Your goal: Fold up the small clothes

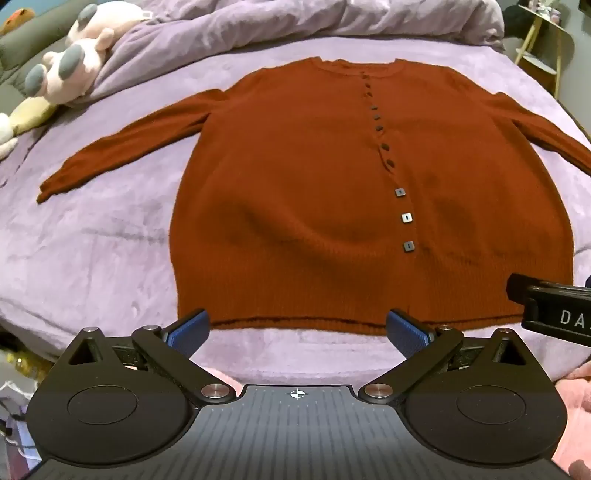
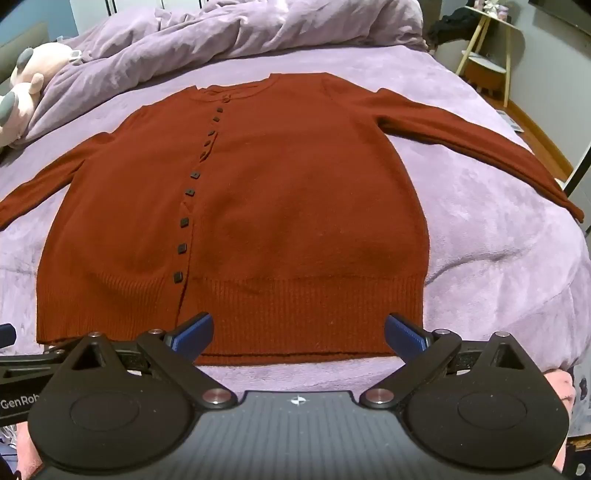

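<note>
A rust-red knitted cardigan (image 1: 314, 192) (image 2: 280, 206) lies flat and buttoned on the purple bedspread, collar at the far side, both sleeves spread out sideways. A row of small square buttons (image 1: 400, 218) (image 2: 184, 221) runs down its front. My left gripper (image 1: 297, 330) hovers open over the near hem, left of the button row, nothing between its blue pads (image 1: 192, 328). My right gripper (image 2: 297, 334) is open too, above the ribbed hem right of the buttons, with its blue pads (image 2: 402, 334) empty. Each gripper's black body shows at the edge of the other's view.
The purple bedspread (image 1: 110, 240) (image 2: 498, 221) covers the bed, with a bunched duvet (image 2: 258, 29) at the far end. Plush toys (image 1: 74, 59) (image 2: 26, 74) lie at the far left. A small wooden side table (image 2: 487, 62) stands beyond the bed's right edge.
</note>
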{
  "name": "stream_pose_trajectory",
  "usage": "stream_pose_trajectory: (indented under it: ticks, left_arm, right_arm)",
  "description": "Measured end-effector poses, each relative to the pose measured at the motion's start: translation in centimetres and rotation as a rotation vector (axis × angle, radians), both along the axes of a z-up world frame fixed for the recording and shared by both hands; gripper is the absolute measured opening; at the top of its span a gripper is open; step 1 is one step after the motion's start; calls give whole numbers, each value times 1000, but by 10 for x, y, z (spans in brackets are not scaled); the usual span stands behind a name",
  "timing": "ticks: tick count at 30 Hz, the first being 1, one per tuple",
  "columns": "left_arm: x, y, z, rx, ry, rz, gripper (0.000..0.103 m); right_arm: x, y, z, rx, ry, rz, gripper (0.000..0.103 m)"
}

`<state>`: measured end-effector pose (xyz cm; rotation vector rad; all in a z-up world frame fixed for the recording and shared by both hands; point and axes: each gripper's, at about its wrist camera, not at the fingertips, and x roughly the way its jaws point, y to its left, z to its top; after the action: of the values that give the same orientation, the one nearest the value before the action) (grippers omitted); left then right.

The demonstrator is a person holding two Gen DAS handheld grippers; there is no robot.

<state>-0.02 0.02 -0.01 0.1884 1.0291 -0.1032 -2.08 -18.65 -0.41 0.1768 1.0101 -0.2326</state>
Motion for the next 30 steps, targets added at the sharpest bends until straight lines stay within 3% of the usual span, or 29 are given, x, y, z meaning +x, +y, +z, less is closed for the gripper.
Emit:
stream_pose_trajectory:
  ticks: [30]
  left_arm:
    - [6, 6, -3, -12, 62, 51, 103]
  right_arm:
    - [-1, -1, 2, 5, -8, 2, 99]
